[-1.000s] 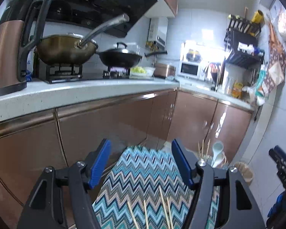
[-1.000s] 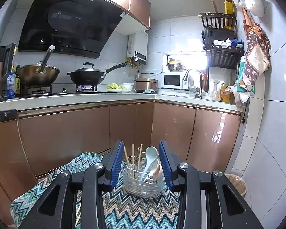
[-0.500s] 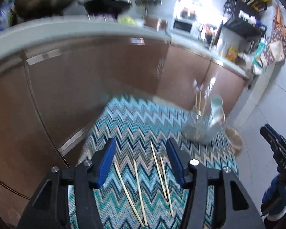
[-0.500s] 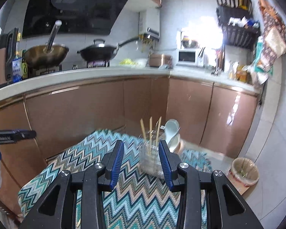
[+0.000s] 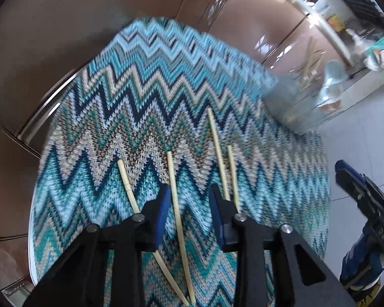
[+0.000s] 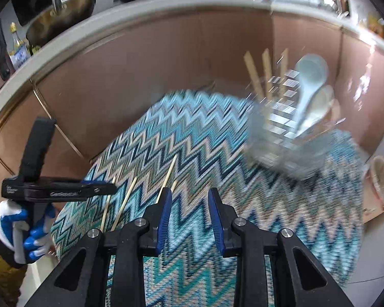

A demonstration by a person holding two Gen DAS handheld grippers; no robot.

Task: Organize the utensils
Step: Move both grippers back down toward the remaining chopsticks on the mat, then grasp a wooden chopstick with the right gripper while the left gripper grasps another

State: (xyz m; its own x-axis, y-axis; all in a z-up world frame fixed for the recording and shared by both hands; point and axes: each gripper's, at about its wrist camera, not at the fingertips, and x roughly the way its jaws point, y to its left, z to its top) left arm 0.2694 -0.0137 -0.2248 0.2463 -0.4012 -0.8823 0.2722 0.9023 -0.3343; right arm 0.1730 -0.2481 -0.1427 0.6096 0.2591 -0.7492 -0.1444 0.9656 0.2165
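Four chopsticks: four pale sticks lie flat on the zigzag cloth (image 5: 151, 81), near its close edge; one of them (image 5: 178, 220) runs right between the left gripper's blue pads.
Other sticks: one (image 5: 126, 184) lies just left of that one, and two (image 5: 217, 151) lie side by side on its right.
Left gripper (image 5: 189, 197): pointing down at the cloth, jaws closing, one stick in the gap, pads not pinching it.
Right gripper (image 6: 189, 199): jaws closing, only cloth shows in the gap, holding nothing.
Holder (image 6: 281, 138): a see-through cup, blurry, near the far right corner of the cloth.
Inside the holder: more sticks (image 6: 253, 74) standing up, and pale spoons (image 6: 309, 76).
Hand (image 6: 15, 232): in a blue and white glove, holding the left gripper's handle.
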